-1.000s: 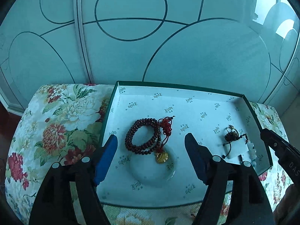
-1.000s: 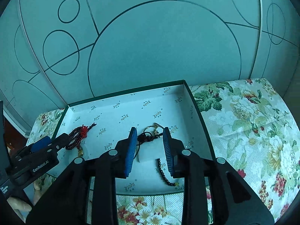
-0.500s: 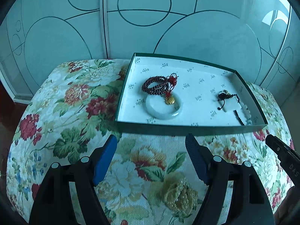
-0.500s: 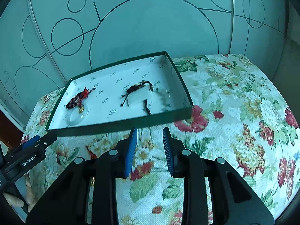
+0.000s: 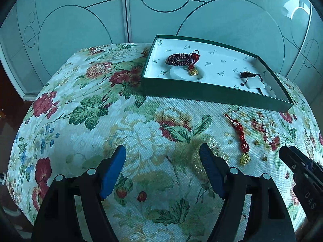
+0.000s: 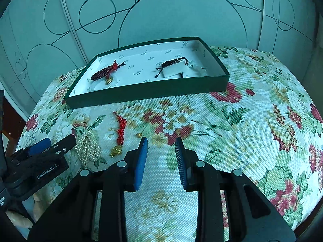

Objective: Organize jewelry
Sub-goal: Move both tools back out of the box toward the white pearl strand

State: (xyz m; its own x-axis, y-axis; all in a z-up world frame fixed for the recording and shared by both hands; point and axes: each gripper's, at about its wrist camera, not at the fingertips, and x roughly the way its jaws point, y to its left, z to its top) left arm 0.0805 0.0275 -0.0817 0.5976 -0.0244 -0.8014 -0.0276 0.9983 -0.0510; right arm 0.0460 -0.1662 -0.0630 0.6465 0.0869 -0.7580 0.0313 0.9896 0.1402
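Both grippers pulling back from green cardboard tray [image 6: 149,92] holding dark bead bracelets; left gripper [image 5: 162,170] jaws wide, right gripper [image 6: 160,158] narrowly parted, both empty; red knotted cord charm [image 6: 121,130], pearl strand [image 6: 88,148] lying on floral cushion [image 6: 252,131], awaiting pickup

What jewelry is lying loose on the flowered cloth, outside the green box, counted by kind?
Pearl strand: 1
Red cord with gold charm: 1
Small gold pieces: 2
Total: 4
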